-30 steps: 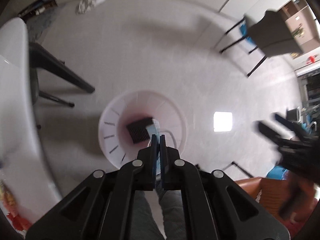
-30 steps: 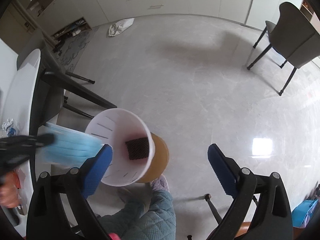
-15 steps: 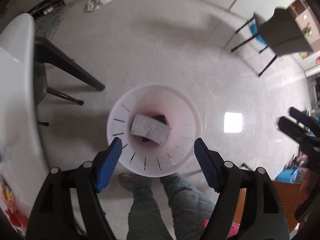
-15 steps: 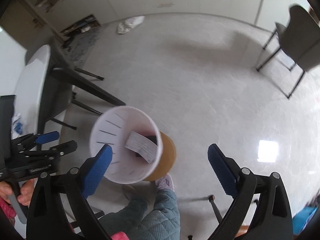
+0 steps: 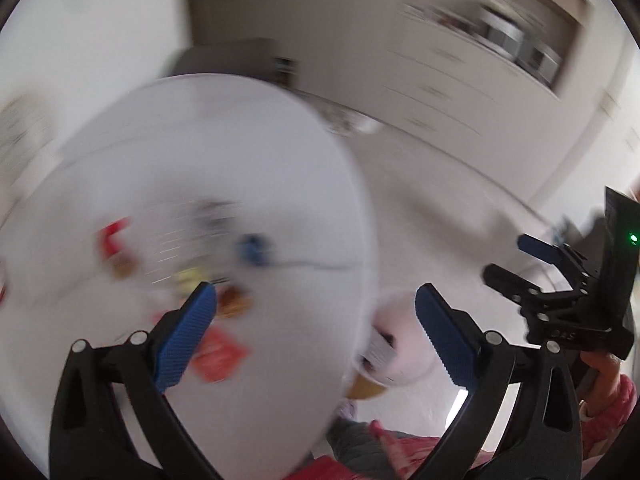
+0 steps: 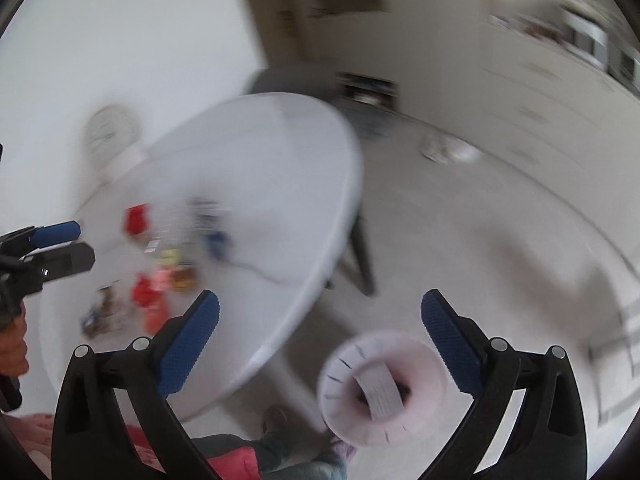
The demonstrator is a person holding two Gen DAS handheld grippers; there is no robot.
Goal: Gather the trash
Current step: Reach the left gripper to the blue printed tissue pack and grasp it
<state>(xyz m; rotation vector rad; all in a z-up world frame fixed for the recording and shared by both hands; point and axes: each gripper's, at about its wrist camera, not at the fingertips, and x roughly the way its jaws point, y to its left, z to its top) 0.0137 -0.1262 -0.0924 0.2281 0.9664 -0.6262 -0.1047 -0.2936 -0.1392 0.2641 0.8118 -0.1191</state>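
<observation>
Both views are blurred by motion. My left gripper [image 5: 316, 308] hangs over the edge of the white round table [image 5: 224, 152], its jaws opening with nothing between them. Scattered trash lies on the table: a red wrapper [image 5: 220, 354], a blue scrap [image 5: 252, 248], yellow and brown pieces. The white slotted bin [image 6: 384, 384] stands on the floor beside the table with the face mask [image 6: 378, 390] inside. My right gripper [image 6: 320, 328] is open and empty, above the floor between table and bin.
A dark chair [image 6: 288, 80] stands behind the table, and a table leg [image 6: 362, 256] reaches the floor. A crumpled white bag [image 6: 448, 150] lies on the floor near the cabinets. The person's legs and a pink sleeve [image 5: 608, 396] show at the bottom.
The left gripper opened and the blue face mask dropped into the bin. Both grippers then swung up and away from the bin toward the table.
</observation>
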